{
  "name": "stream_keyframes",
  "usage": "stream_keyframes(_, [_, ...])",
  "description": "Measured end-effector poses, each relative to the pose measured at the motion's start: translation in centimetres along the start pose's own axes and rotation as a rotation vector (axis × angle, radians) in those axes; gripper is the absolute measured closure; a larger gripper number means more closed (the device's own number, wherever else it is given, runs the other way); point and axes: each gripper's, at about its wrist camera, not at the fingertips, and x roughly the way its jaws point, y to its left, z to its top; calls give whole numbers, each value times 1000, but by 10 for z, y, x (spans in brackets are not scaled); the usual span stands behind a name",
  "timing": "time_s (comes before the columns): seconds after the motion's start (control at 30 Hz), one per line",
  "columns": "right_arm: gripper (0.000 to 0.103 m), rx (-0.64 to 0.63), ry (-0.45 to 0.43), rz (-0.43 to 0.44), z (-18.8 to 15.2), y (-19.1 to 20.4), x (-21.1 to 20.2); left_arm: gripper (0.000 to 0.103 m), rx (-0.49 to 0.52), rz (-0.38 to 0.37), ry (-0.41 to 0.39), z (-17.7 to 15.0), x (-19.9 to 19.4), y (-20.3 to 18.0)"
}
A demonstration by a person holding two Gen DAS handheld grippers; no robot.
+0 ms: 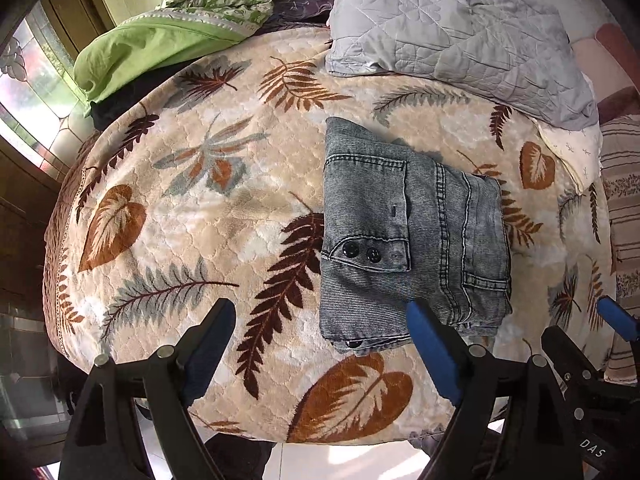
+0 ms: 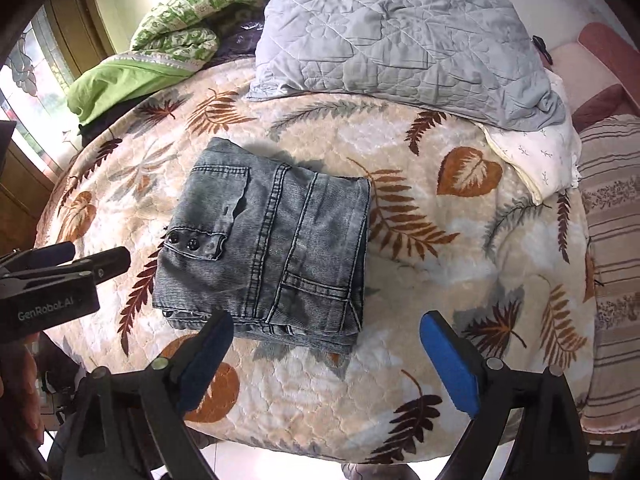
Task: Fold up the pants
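Pants are folded into a compact grey-blue denim bundle, lying flat on the leaf-print blanket toward the middle of the bed, pocket flap with two dark snaps facing up. My left gripper hangs above the near edge of the bundle, jaws wide apart, nothing between them; its right blue pad overlaps the bundle's near corner in view but I see no contact. My right gripper is likewise above the near edge, jaws spread wide and empty, left pad over the bundle's near-left corner in view, right pad over bare blanket. In the right wrist view the left gripper shows at the left edge, just beside the bundle's left side. In the left wrist view a blue pad of the right gripper shows at the far right. Grey quilted pillow sits at the head of the bed, well apart from the pants; green bedding is piled at the far-left corner.
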Motion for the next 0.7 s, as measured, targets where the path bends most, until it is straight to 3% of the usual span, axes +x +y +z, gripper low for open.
stream_keyframes(0.27, [7,44,-13,-22,-3,0,-2,15,64,-11,6,-4,6,2])
stream_keyframes(0.4, [7,25,-40,-24,-3,4,-7,16,72,-11,-51,-1,5,-4])
stream_keyframes(0.7, [7,-3,-84,22,10,-1,1,15,-3,35,-71,2,11,-8])
